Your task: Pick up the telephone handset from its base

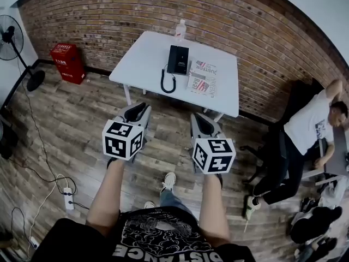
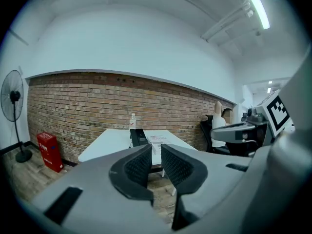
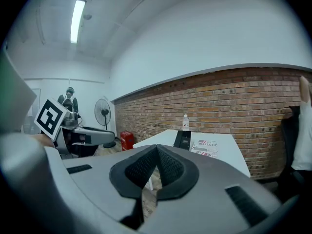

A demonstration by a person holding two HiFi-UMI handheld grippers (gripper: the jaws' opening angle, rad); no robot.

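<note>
My left gripper [image 1: 140, 109] has its jaws a narrow slit apart with nothing between them; my right gripper [image 1: 199, 119] has its jaws closed tip to tip, also empty. Both are held over bare wooden floor [image 1: 76, 119], well short of the white bench [image 1: 147, 59], and open floor lies between me and its near edge. One power strip [image 1: 68, 198] and its cables lie on the floor at my left. On the bench is one black telephone [image 1: 178, 59] with the handset [image 1: 174, 59] lying on it, as far as I can tell at this size. Its coiled cord [image 1: 166, 83] loops toward the near edge. Two printed sheets [image 1: 203, 75] lie just beside the telephone on its right, and one clear bottle [image 1: 180, 29] stands behind it at the far edge. One red crate [image 1: 67, 61] stands against the brick wall [image 1: 109, 15]; what it holds I cannot tell. One fan [image 1: 11, 37] stands far left, and one person [image 1: 311, 124] is at the right.
</note>
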